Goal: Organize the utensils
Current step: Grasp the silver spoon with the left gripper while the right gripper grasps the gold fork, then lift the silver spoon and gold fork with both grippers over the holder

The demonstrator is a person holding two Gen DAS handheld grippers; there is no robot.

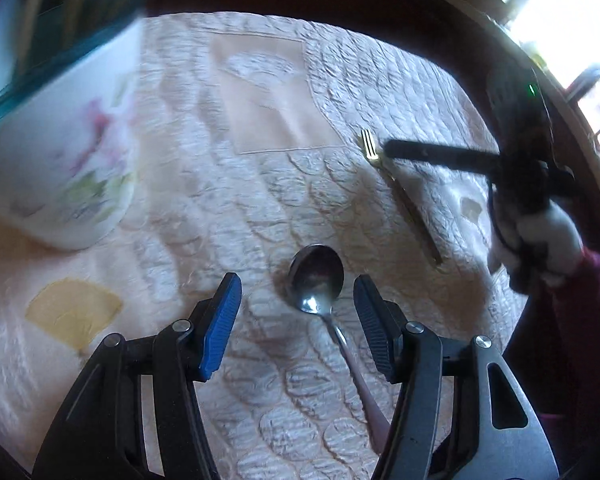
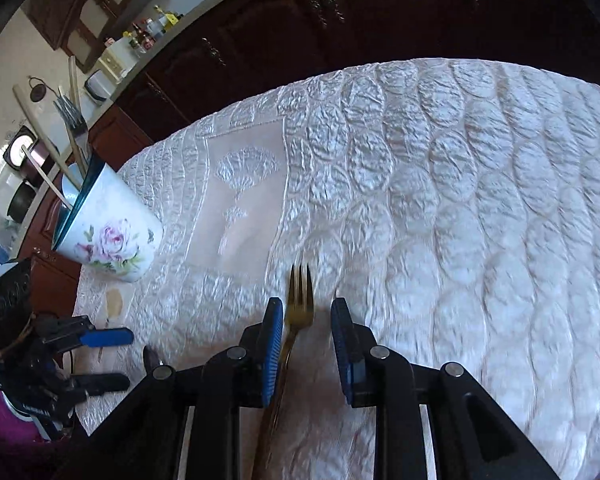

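A silver spoon (image 1: 318,280) lies on the quilted tablecloth (image 1: 260,200) between the open jaws of my left gripper (image 1: 298,294). A gold fork (image 1: 396,184) lies to its right; in the right wrist view the fork (image 2: 298,308) sits between the open jaws of my right gripper (image 2: 306,316), close to the left finger. A white floral cup (image 2: 108,232) with a teal rim holds several utensils at the table's left; it also shows blurred in the left wrist view (image 1: 56,148). The right gripper (image 1: 432,154) hovers over the fork. The left gripper (image 2: 108,356) is open at lower left.
The round table carries a white quilted cloth (image 2: 420,200) with a smooth embroidered panel (image 2: 240,200). Dark wooden cabinets (image 2: 340,32) stand behind the table. A bright window (image 1: 572,20) is at the far right. A yellow patch (image 1: 72,308) marks the cloth near the left gripper.
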